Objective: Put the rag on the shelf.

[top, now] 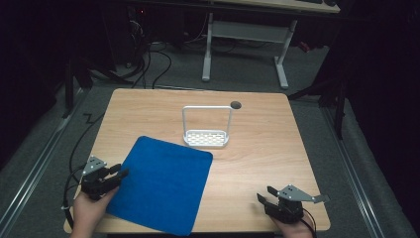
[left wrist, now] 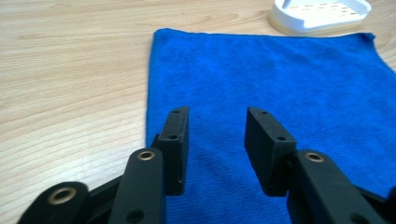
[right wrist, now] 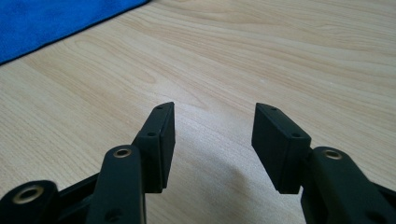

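A blue cloth (top: 161,183) lies flat on the wooden table (top: 257,158), reaching to its front edge. My left gripper (top: 120,171) rests at the cloth's left edge, open, its jaws over the blue cloth (left wrist: 280,84) with nothing between them. Behind the cloth stands a white rack (top: 206,133) with a perforated base and a tall wire handle; its base (left wrist: 322,14) shows at the top of the left gripper view. My right gripper (top: 266,194) sits near the table's front right corner, open over bare wood (right wrist: 261,56), empty. A corner of the cloth (right wrist: 56,18) shows to its left.
A round dark hole (top: 236,104) marks the table near the back edge. Beyond the table stand a white desk frame (top: 245,34) and cables on the grey floor. Dark surroundings flank both sides.
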{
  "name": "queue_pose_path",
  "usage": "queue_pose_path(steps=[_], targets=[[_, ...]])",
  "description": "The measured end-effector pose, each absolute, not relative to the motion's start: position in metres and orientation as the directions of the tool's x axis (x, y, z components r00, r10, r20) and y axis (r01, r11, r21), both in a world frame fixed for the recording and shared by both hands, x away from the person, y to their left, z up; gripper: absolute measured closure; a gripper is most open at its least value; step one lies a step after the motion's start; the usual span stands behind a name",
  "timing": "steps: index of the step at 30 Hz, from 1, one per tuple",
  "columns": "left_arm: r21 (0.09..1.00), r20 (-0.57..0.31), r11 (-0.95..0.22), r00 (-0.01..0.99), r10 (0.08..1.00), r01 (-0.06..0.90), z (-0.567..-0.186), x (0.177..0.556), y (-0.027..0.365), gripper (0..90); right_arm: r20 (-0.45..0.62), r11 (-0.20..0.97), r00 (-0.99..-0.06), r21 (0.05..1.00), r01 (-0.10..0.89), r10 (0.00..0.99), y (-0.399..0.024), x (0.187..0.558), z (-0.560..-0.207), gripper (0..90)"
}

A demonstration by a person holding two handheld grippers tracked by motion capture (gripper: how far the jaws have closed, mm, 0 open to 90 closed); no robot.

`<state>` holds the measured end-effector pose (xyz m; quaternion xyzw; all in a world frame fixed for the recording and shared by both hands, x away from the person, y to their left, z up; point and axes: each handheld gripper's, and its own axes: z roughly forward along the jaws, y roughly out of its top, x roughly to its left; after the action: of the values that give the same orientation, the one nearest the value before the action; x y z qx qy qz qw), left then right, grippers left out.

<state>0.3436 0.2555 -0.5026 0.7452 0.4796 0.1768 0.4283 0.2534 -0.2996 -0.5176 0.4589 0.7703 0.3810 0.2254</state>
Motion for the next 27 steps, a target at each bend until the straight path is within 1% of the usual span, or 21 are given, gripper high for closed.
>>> queue_pose_path(steps=[3, 7, 14, 15, 18, 22, 23, 24, 25, 26, 27], targets=[[0.809, -0.163, -0.161, 0.48, 0.862, 0.565, -0.503, 0.344, 0.254, 61.5, 0.002, 0.295, -0.485, 0.791, 0.536, 0.875, -0.299, 0.253, -0.519, 49.7], [0.805, -0.134, -0.186, 0.479, 0.868, 0.563, -0.506, 0.344, 0.251, 60.5, 0.013, 0.286, -0.484, 0.793, 0.538, 0.875, -0.301, 0.253, -0.52, 49.4], [0.811, -0.143, -0.18, 0.488, 0.861, 0.556, -0.506, 0.343, 0.248, 59.7, 0.024, 0.276, -0.484, 0.796, 0.538, 0.875, -0.302, 0.253, -0.52, 49.4], [0.81, -0.146, -0.184, 0.496, 0.856, 0.556, -0.507, 0.343, 0.248, 62.2, 0.03, 0.275, -0.489, 0.797, 0.538, 0.872, -0.302, 0.253, -0.519, 52.7], [0.811, -0.144, -0.189, 0.502, 0.853, 0.554, -0.506, 0.342, 0.247, 63.8, 0.036, 0.273, -0.497, 0.8, 0.534, 0.867, -0.301, 0.253, -0.519, 54.8], [0.809, -0.159, -0.182, 0.507, 0.847, 0.559, -0.506, 0.343, 0.248, 71.1, 0.045, 0.276, -0.511, 0.8, 0.533, 0.858, -0.295, 0.255, -0.518, 63.1], [0.804, -0.157, -0.189, 0.508, 0.847, 0.564, -0.506, 0.344, 0.247, 72.7, 0.038, 0.286, -0.521, 0.8, 0.527, 0.853, -0.293, 0.256, -0.518, 65.2], [0.79, -0.155, -0.205, 0.512, 0.845, 0.578, -0.508, 0.345, 0.247, 76.7, 0.031, 0.31, -0.544, 0.793, 0.524, 0.839, -0.283, 0.259, -0.518, 68.4], [0.79, -0.155, -0.205, 0.512, 0.845, 0.578, -0.508, 0.345, 0.247, 78.2, 0.031, 0.31, -0.544, 0.793, 0.524, 0.839, -0.283, 0.259, -0.518, 68.4], [0.783, -0.15, -0.214, 0.512, 0.846, 0.584, -0.509, 0.346, 0.246, 78.2, 0.036, 0.315, -0.555, 0.792, 0.523, 0.831, -0.277, 0.261, -0.517, 69.9], [0.777, -0.149, -0.219, 0.51, 0.847, 0.591, -0.51, 0.347, 0.245, 80.6, 0.027, 0.333, -0.573, 0.791, 0.513, 0.819, -0.271, 0.262, -0.517, 71.9]])
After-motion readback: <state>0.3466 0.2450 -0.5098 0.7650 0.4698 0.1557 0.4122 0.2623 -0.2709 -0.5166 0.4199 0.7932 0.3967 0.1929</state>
